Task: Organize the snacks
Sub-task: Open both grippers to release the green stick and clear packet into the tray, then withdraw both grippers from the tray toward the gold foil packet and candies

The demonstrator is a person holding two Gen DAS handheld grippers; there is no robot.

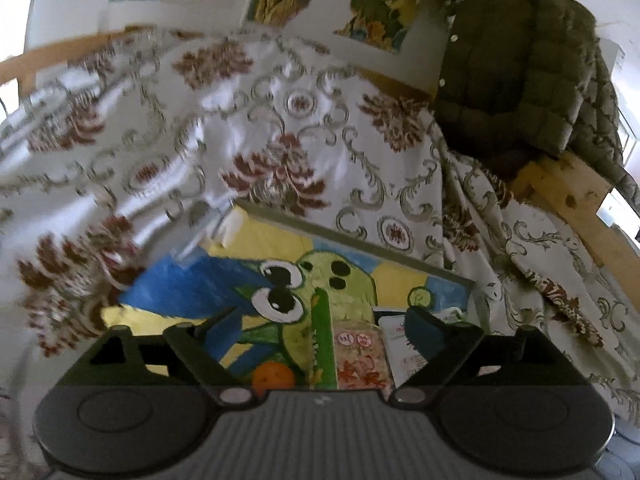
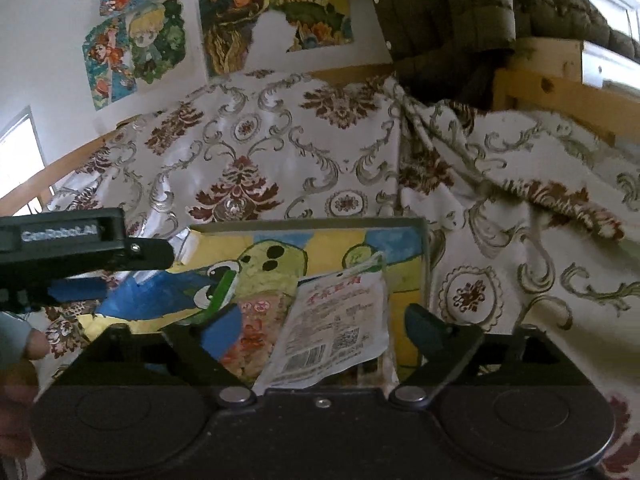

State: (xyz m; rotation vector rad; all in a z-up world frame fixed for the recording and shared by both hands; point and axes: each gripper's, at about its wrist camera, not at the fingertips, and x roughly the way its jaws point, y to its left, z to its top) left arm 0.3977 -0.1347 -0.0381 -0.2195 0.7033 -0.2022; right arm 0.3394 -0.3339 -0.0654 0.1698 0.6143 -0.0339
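Floral cloth under painted tray (image 2: 426, 256), both grippers' fingers spread wide, gripping nothing, white snack packet (image 2: 336, 328) between right gripper (image 2: 320, 322) fingers, untouched.

Painted board (image 2: 328, 240) lies on the patterned cloth (image 2: 280, 152); on it two snack packets side by side, left packet (image 2: 256, 332) tucked partly under right packet (image 2: 336, 328), an orange (image 1: 274, 376) left of them, jacket (image 1: 516, 60) hanging behind right, posters (image 2: 136, 48) on wall behind.

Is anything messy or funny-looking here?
A bit. The white snack packet lies crooked, partly on top of the pink snack packet, on a painted frog picture. A small orange sits loose beside them. Nothing looks spilled or torn.
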